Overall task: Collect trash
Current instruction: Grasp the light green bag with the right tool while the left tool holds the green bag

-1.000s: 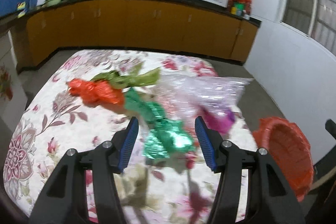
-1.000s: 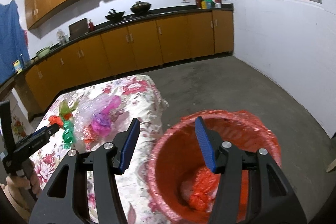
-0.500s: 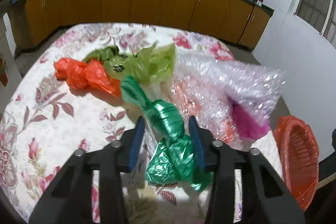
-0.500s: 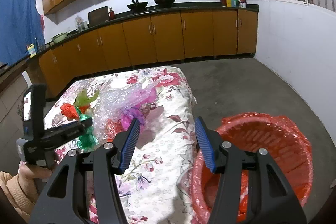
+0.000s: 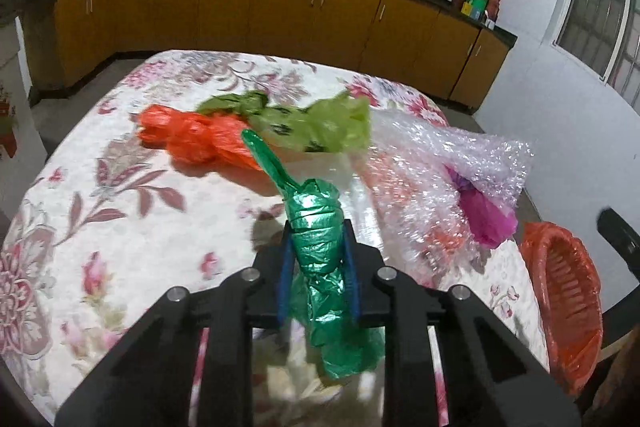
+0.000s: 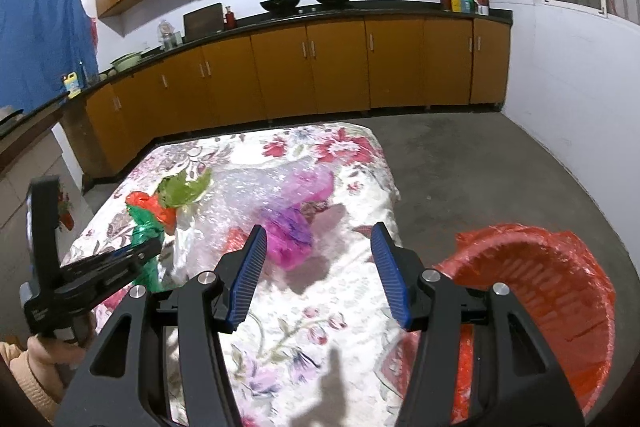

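Note:
My left gripper (image 5: 318,259) is shut on a dark green plastic bag (image 5: 320,247) and holds it just above the floral table (image 5: 100,227). On the table behind it lie an orange bag (image 5: 196,143), a light green bag (image 5: 320,123) and bubble wrap (image 5: 448,163) over a magenta bag (image 5: 488,215). My right gripper (image 6: 318,267) is open and empty above the table's right part, near the magenta bag (image 6: 288,231). The left gripper (image 6: 120,259) with the green bag (image 6: 146,231) also shows in the right wrist view. A red-lined bin (image 6: 560,307) stands on the floor right of the table.
The bin (image 5: 568,307) sits at the table's right edge in the left wrist view. Orange kitchen cabinets (image 6: 320,67) with a dark counter run along the back wall. Grey floor (image 6: 480,167) lies between the table and the white right wall.
My left gripper has closed on the dark green bag and lifted it off the table. My right gripper has swung left from over the bin to over the table, still open.

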A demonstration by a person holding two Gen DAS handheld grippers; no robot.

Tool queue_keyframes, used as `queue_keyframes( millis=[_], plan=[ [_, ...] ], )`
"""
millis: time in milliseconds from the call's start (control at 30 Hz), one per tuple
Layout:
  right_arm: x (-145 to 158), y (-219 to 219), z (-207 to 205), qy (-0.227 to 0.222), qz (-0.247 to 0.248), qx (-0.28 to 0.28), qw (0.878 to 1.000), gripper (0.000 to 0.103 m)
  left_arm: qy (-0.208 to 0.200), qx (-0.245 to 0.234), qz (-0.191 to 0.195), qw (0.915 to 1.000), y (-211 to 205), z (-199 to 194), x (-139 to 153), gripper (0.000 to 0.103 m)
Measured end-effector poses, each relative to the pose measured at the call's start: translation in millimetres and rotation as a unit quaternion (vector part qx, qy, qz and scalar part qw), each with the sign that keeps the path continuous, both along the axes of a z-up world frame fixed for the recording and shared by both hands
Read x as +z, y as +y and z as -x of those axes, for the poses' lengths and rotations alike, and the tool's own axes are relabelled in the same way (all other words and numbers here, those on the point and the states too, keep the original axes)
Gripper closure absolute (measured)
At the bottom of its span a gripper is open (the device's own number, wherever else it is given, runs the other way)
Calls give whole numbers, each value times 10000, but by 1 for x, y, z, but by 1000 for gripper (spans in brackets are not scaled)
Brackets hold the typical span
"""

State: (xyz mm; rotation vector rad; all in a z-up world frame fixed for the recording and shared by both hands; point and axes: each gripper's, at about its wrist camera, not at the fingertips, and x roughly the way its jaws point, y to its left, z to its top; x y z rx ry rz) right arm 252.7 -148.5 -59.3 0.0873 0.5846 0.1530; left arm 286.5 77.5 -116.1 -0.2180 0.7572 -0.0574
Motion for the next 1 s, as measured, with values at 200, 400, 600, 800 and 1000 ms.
queue_keyframes(
  millis=[200, 400, 600, 800, 1000],
  plan=[
    [2, 22, -12, 24, -102, 262, 9996, 52, -242, 211, -159, 9994, 28, 24, 10, 80],
    [3, 65, -24, 16, -81, 794, 9968, 55, -441, 481, -232, 9976, 57, 34, 19, 80],
    [-1, 117, -52, 107, -104, 1297, 9914, 62, -519, 767, -223, 9954, 89, 36, 26, 80],
    [-19, 152, -96, 431, -200, 1397, 9891, 62, -568, 1002, -247, 9930, 119, 38, 29, 80],
    [-47, 172, -133, 954, -255, 1254, 9872, 68, -529, 1157, -221, 9916, 140, 37, 25, 80]
  ],
)
